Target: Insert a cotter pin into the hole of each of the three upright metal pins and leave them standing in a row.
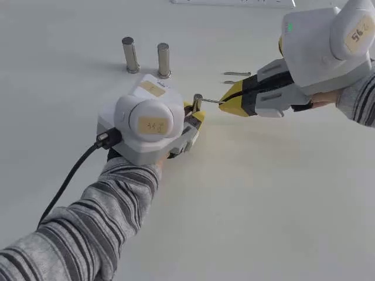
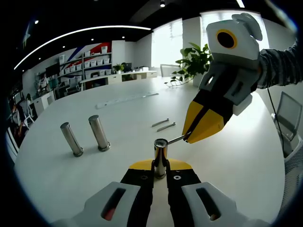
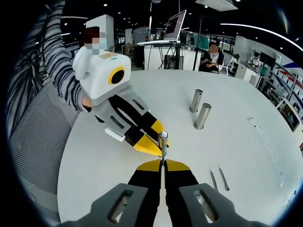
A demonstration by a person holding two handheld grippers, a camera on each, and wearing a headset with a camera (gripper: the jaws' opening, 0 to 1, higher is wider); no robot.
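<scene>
We hold upright metal pin [image 2: 161,150] clamped in left gripper [image 2: 161,169], on white table [image 1: 263,193]. Our right gripper [image 2: 195,134] pinches cotter pin [image 2: 175,139], tip at pin's head. Risk: skewed push misses hole, bends cotter or tips pin. Two more metal pins [image 1: 129,54] stand behind left, two spare cotter pins [image 1: 237,73] lie beyond; nothing blocks us.
</scene>
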